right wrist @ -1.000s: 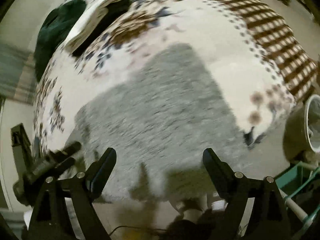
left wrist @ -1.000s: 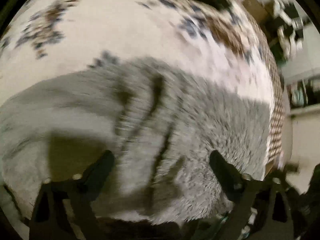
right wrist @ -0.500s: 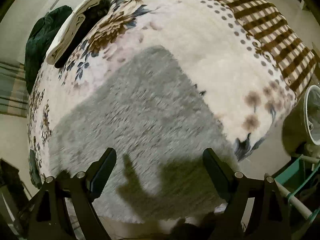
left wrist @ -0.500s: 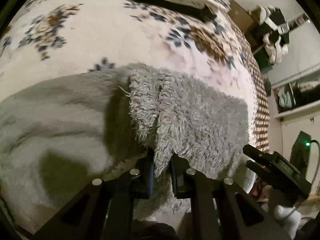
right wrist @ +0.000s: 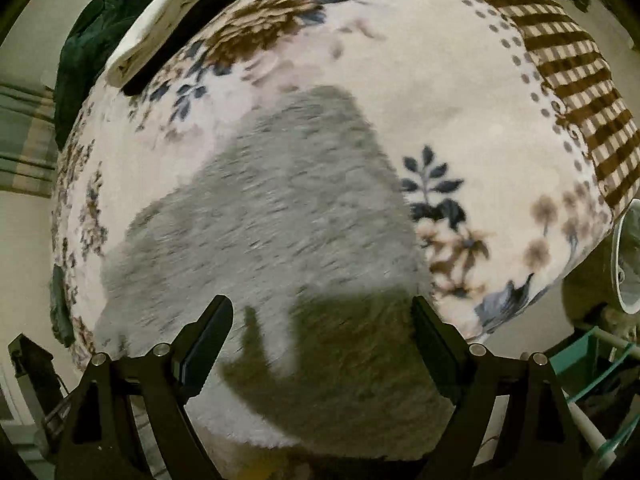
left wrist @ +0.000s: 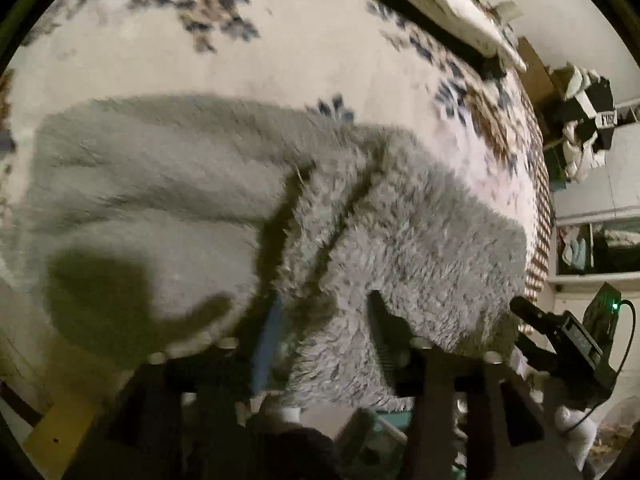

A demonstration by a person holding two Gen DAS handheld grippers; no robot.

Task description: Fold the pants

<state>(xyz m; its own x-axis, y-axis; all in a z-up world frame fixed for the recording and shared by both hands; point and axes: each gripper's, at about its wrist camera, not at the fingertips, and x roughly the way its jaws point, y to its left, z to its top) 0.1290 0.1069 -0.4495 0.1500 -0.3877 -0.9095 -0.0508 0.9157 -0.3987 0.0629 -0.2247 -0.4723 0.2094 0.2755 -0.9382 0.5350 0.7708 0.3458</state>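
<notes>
Fluffy grey pants (left wrist: 200,208) lie spread on a floral blanket (left wrist: 280,40) on a bed. In the left wrist view a raised fold of the pants (left wrist: 340,240) runs between the fingers of my left gripper (left wrist: 320,320), whose jaws stand partly apart around the fabric. In the right wrist view the pants (right wrist: 280,220) lie flat. My right gripper (right wrist: 320,340) is open and empty above their near edge, and its shadow falls on the fabric.
A folded white cloth (left wrist: 448,4) on a dark item lies at the blanket's far side; it shows in the right wrist view (right wrist: 160,28) too, beside a dark green garment (right wrist: 88,40). The right gripper's body (left wrist: 568,340) is at the bed's edge. A fan (right wrist: 628,256) stands at right.
My left gripper, open a second ago, closed on a fold of the pants and now has its jaws partly apart again. My right gripper stayed open and shifted over the pants.
</notes>
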